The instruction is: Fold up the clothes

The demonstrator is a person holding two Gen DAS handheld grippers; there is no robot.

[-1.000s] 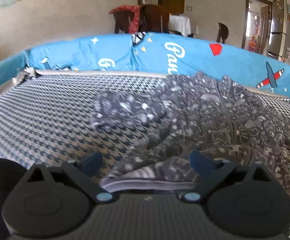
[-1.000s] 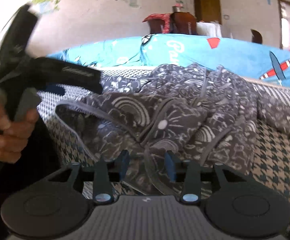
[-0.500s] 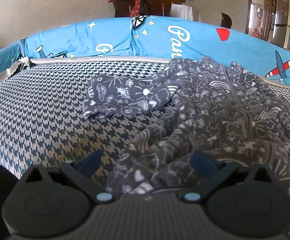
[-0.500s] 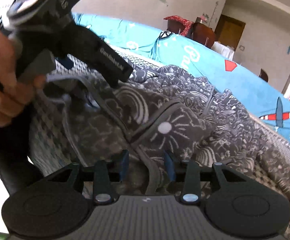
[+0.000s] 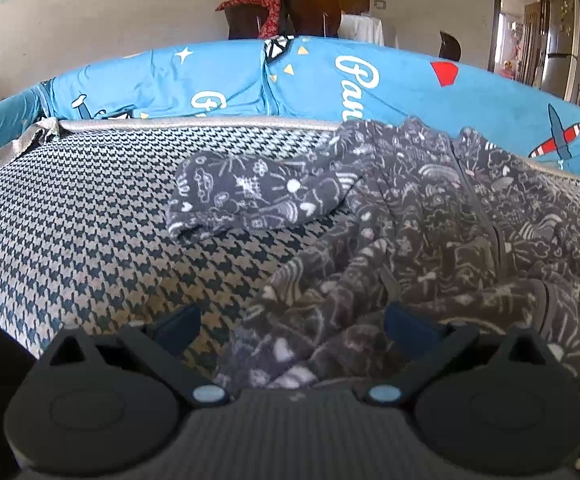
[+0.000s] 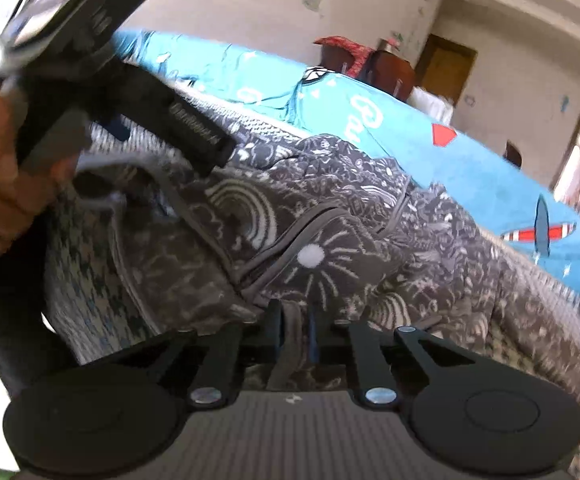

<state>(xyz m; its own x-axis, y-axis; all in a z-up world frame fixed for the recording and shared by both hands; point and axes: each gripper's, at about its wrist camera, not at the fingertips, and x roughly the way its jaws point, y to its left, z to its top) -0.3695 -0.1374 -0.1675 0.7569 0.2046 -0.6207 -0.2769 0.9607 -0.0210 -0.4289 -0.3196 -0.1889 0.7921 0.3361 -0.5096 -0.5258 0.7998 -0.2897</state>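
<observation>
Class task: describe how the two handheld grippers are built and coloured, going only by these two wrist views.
Both are matte black. The left gripper has blue finger pads, two round discs, silver pivot pins and a ribbed centre plate. The right gripper matches. Seen from the side, the left one has a long black body with white lettering, too blurred to read.

Lived-in home, houndstooth bed (image 5: 90, 220), blue cartoon quilt (image 5: 369, 80), fridge (image 5: 569, 40), wooden door (image 6: 445, 68)

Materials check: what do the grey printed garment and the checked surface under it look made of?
Garment: looks like soft fleece or brushed knit, matte and slightly fuzzy, lying in thick rounded folds; white doodle print, flat grey trim along an edge. Fibre unclear.
Checked surface: looks like woven houndstooth upholstery, matte, taut and flat, with silvery piping along its far edge. Probably a cushion or mattress cover.
</observation>
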